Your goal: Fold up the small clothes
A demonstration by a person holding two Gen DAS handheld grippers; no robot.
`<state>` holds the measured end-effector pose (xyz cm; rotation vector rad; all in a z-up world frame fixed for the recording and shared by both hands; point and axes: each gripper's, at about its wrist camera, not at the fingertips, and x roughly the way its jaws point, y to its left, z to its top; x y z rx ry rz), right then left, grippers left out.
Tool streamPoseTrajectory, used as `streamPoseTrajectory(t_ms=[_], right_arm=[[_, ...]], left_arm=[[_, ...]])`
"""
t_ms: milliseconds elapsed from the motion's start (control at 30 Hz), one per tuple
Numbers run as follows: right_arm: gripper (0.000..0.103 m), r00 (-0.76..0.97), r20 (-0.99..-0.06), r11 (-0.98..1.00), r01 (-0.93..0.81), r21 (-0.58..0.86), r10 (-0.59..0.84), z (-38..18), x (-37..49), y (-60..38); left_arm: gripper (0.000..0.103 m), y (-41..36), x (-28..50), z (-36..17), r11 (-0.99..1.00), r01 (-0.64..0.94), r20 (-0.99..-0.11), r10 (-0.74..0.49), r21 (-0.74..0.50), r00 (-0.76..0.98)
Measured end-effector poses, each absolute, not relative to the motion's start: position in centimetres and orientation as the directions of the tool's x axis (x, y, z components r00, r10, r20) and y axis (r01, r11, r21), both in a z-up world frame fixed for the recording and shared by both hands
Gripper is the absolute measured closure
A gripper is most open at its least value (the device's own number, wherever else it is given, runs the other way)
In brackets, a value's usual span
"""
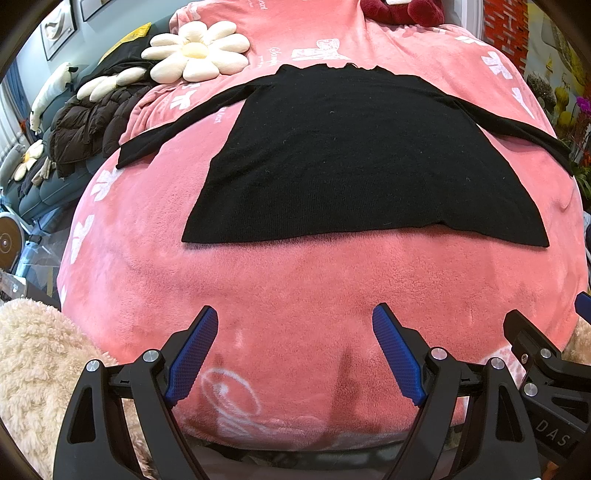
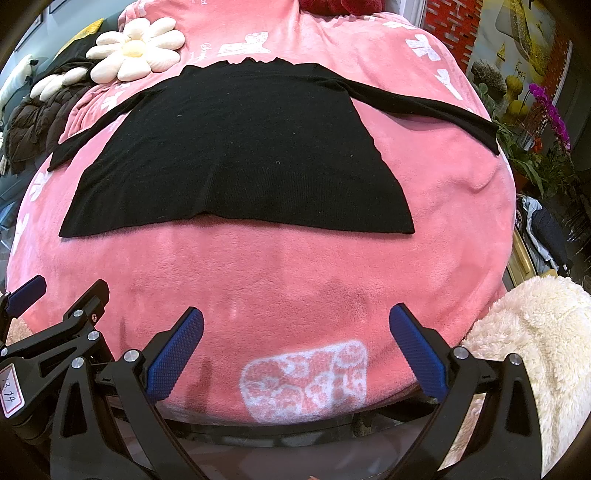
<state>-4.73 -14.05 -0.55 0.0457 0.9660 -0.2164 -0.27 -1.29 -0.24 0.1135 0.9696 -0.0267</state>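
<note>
A black long-sleeved top (image 1: 354, 155) lies flat on the pink fleece blanket (image 1: 295, 295), hem toward me and both sleeves spread out sideways; it also shows in the right wrist view (image 2: 236, 155). My left gripper (image 1: 295, 321) is open and empty above the blanket's near edge, short of the hem. My right gripper (image 2: 295, 321) is open and empty, also short of the hem. The right gripper shows at the right edge of the left wrist view (image 1: 546, 354), and the left gripper at the left edge of the right wrist view (image 2: 55, 317).
A daisy-shaped cushion (image 1: 197, 50) lies at the far left of the blanket (image 2: 295, 280), by a dark puffer jacket (image 1: 88, 122). A dark red plush (image 1: 402, 11) sits at the far end. Cream fluffy fabric (image 2: 535, 347) lies at the near right, more (image 1: 33, 369) at the near left. Potted flowers (image 2: 546, 110) stand right.
</note>
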Motion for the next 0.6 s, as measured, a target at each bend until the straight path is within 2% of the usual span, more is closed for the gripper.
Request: streamPoseTrajectory(t_ms=[600], right_arm=[[0.005, 0.534, -0.831, 0.979, 0.197, -0.056, -0.155, -0.84, -4.82, -14.29]], left_arm=[[0.02, -0.94, -0.35, -0.33, 0.995, 0.065, -0.826, 0.027, 0.077, 0.563]])
